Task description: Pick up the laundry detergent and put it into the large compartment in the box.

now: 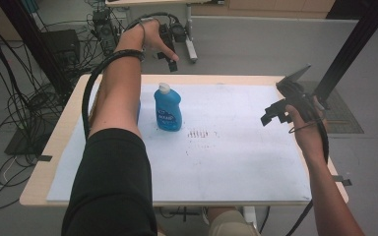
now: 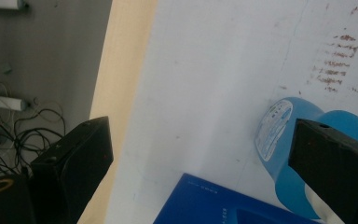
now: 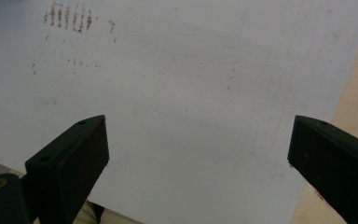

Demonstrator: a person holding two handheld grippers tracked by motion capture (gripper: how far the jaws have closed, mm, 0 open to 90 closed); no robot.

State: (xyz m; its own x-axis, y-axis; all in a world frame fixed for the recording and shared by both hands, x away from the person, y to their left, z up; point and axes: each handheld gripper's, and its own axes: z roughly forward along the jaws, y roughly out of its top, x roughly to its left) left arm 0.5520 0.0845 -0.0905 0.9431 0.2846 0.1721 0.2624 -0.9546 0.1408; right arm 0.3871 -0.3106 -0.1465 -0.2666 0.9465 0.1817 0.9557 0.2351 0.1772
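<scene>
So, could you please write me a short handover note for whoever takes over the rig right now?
Left claw: open, empty, raised beyond the table's far edge.
Right claw: open, empty, above the right side of the white mat.
Blue bottle: upright on the mat, cap on, untouched. A dark blue book-like item lies just beside it, partly hidden by the left arm.
Reddish-brown marks stain the mat's middle.
Done: nothing gripped yet. Left: probably grasp the bottle.
</scene>
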